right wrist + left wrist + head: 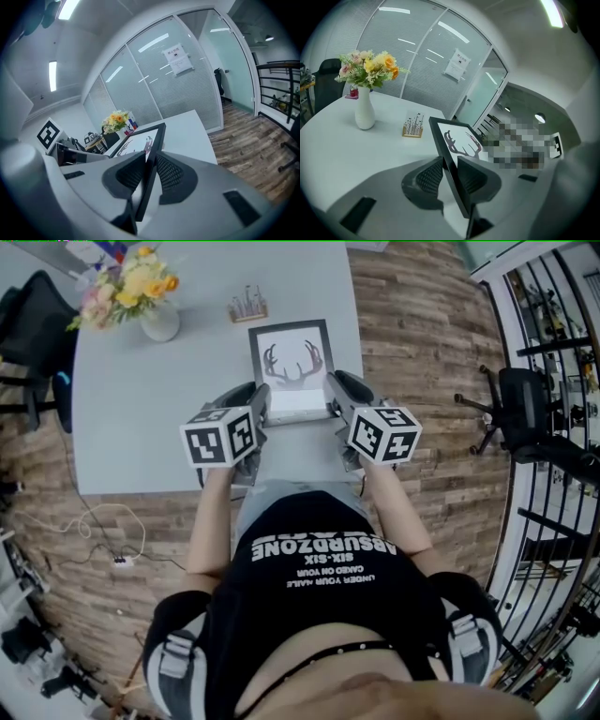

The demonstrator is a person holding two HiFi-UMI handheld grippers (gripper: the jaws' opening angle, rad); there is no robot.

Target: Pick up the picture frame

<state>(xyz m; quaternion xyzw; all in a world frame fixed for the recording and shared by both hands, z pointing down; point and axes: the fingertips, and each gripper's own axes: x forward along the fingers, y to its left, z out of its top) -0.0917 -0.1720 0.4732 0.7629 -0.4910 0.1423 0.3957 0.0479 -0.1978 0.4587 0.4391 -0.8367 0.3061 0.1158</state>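
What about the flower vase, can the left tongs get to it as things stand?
Probably not yet. The left tongs are shut on the picture frame, as are the right tongs. The table toward the vase looks bare, but they'd have to let go first.

Overhead and close gripper views share the picture frame (291, 371), perhaps flowers (127, 287).

An office, probably a meeting room: glass partition walls (154, 89) with blinds, a printed notice (178, 60) stuck on one pane, strip lights (52, 75) overhead. A plain grey table (141, 427) stands on wood-plank flooring (422, 324), with a wheeled desk chair (520, 404) nearby.
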